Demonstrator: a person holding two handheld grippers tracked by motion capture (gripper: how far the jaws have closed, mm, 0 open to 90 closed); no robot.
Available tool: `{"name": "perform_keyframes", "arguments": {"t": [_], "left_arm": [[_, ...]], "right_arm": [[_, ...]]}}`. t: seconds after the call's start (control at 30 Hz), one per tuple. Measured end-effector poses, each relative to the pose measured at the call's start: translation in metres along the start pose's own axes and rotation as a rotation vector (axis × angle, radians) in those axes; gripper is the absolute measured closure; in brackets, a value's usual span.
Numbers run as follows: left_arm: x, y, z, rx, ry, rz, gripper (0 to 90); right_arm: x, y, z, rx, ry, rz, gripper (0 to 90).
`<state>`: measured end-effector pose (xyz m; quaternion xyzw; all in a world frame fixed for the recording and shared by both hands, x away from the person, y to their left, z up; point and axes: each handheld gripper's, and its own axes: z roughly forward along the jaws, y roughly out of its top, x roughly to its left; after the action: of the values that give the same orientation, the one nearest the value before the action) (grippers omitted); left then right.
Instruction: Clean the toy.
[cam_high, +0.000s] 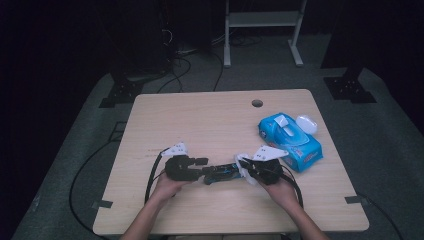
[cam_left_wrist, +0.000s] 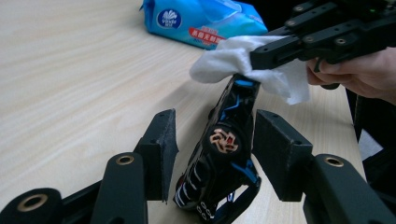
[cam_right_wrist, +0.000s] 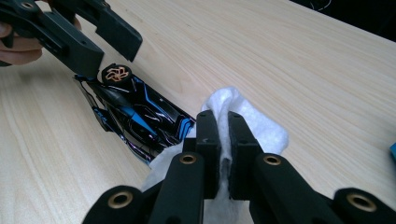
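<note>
Left gripper view: toy car (cam_left_wrist: 219, 158) between my left gripper's (cam_left_wrist: 212, 154) parted jaws (steadied, unclamped), my right gripper (cam_left_wrist: 261, 58) pinching white wipe (cam_left_wrist: 233, 58) against its end.

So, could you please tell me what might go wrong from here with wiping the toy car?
The left gripper has its jaws open around the toy car, so a push from the wipe could slide or tip the car. The right gripper pinches little of the wipe, which may pull free.

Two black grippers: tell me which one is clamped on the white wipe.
The right gripper, jaws shut on the white wipe; the left gripper stands open around the black-and-blue toy car.
</note>
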<state>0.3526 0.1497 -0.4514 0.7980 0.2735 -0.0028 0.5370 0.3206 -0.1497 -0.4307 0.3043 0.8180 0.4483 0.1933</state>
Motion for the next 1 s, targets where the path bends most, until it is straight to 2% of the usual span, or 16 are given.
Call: {"name": "perform_keyframes", "arguments": {"t": [0.17, 0.27, 0.37, 0.43, 0.5, 0.6, 0.7, 1.0], "left_arm": [[-0.004, -0.005, 0.011, 0.08, 0.016, 0.033, 48.7], [-0.004, -0.003, 0.011, 0.039, -0.023, 0.0, 48.7], [-0.003, 0.0, 0.007, -0.001, -0.007, -0.011, 49.2], [-0.002, 0.001, 0.005, -0.007, 0.022, -0.013, 49.2], [0.0, 0.001, 0.003, -0.014, 0.025, -0.032, 49.2], [0.001, 0.001, 0.004, -0.014, 0.023, -0.04, 49.2], [0.0, 0.001, 0.005, -0.015, 0.021, -0.039, 49.2], [0.003, 0.001, 0.003, -0.024, 0.05, -0.052, 48.9]], "right_arm": [[0.001, -0.002, -0.001, -0.005, -0.003, -0.007, 84.8], [0.002, -0.003, -0.003, -0.003, -0.003, -0.018, 84.8], [0.001, -0.004, -0.003, -0.005, -0.001, -0.015, 84.8], [0.001, -0.004, -0.003, -0.01, -0.001, -0.018, 84.8], [0.002, -0.004, -0.003, -0.014, 0.002, -0.018, 84.8], [0.002, -0.004, -0.002, -0.013, 0.0, -0.023, 84.8], [0.002, -0.004, -0.003, -0.013, 0.001, -0.022, 84.8], [0.002, -0.004, -0.002, -0.016, -0.005, -0.026, 84.8]]}}
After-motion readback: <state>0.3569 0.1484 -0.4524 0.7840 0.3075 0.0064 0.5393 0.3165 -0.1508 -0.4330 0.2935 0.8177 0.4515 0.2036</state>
